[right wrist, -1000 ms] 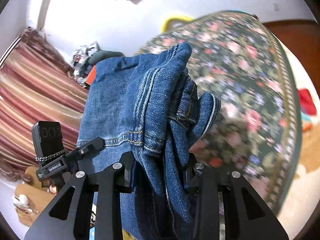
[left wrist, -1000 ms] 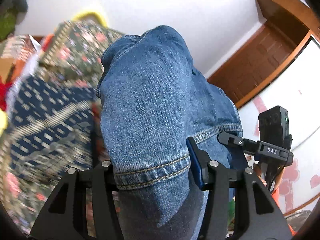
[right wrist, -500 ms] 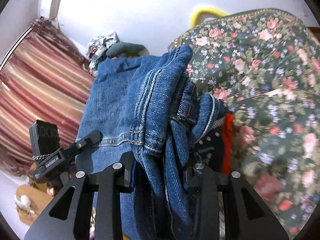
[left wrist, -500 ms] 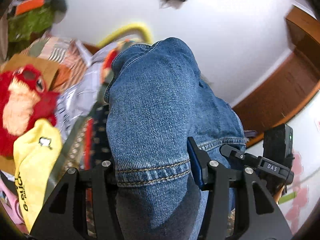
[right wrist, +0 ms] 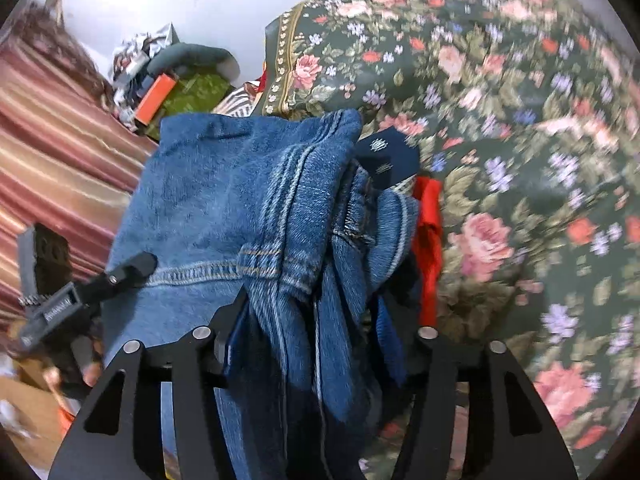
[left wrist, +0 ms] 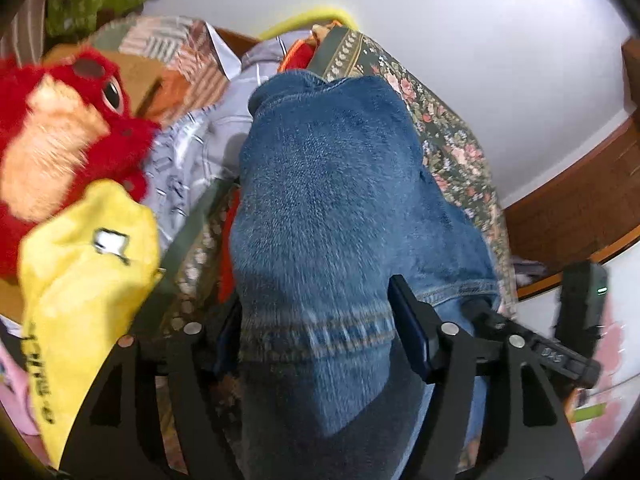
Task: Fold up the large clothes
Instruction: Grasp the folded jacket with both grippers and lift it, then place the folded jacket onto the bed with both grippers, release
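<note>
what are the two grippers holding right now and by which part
Jeans lie in both: the hem cuff sits between the left hand-held gripper fingers, bunched seams in the right. Both jaws have just been opening, so pressing contact cannot be told.

Both tools' jaws just wider around the jeans (left wrist: 332, 200), now lower over the floral bedspread (right wrist: 520, 120).

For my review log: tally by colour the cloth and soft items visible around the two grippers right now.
Blue: 1, the folded blue denim jeans
Red: 1, the red plush toy with big eyes
Yellow: 1, the yellow fabric bag with black print
Dark green floral: 1, the flowered bedspread
Striped maroon: 1, the curtain
Total: 5
</note>
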Demonstrator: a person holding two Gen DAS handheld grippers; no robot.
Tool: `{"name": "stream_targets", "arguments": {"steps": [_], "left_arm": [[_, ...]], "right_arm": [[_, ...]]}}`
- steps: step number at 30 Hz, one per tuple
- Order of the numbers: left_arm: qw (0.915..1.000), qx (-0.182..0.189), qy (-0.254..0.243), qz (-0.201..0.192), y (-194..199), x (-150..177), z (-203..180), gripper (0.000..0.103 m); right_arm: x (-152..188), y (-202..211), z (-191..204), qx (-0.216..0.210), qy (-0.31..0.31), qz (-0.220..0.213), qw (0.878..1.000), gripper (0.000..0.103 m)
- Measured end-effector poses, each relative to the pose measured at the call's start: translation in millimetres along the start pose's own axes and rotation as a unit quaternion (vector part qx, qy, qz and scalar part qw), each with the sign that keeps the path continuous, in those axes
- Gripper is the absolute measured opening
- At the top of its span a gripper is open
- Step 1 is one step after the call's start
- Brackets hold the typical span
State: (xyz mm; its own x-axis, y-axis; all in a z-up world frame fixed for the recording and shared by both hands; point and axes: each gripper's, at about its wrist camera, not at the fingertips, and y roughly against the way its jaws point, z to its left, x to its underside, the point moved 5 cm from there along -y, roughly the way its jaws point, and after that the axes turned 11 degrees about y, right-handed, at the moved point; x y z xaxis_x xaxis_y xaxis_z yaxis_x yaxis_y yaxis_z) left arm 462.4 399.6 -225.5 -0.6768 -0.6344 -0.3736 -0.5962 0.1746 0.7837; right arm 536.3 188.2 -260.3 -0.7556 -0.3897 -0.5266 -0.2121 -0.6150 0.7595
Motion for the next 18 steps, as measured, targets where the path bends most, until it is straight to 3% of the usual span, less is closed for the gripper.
{"name": "stream_targets", "arguments": {"steps": [4, 8, 12, 18], "left_arm": [[0.9973, -0.05, -0.045, -0.028, 22, 14, -10, 0.067], [0.9938, -0.068, -0.072, -0.05, 55, 33, -21, 0.067], [0.9907, -0.064, -0.089, -0.081, 100, 52, -39, 0.067], [0.98, -0.027, -0.119, -0.158, 189, 88, -80, 0.067]], "right_arm": [[10, 27, 5, 0.041, 0.032, -0.001, 0.999, 0.052], [20, 64, 12, 0.053, 0.044, -0.02, 0.997, 0.052], [23, 103, 27, 0.06, 0.057, -0.053, 0.995, 0.052], [30, 181, 72, 0.046, 0.098, -0.132, 0.985, 0.052]]}}
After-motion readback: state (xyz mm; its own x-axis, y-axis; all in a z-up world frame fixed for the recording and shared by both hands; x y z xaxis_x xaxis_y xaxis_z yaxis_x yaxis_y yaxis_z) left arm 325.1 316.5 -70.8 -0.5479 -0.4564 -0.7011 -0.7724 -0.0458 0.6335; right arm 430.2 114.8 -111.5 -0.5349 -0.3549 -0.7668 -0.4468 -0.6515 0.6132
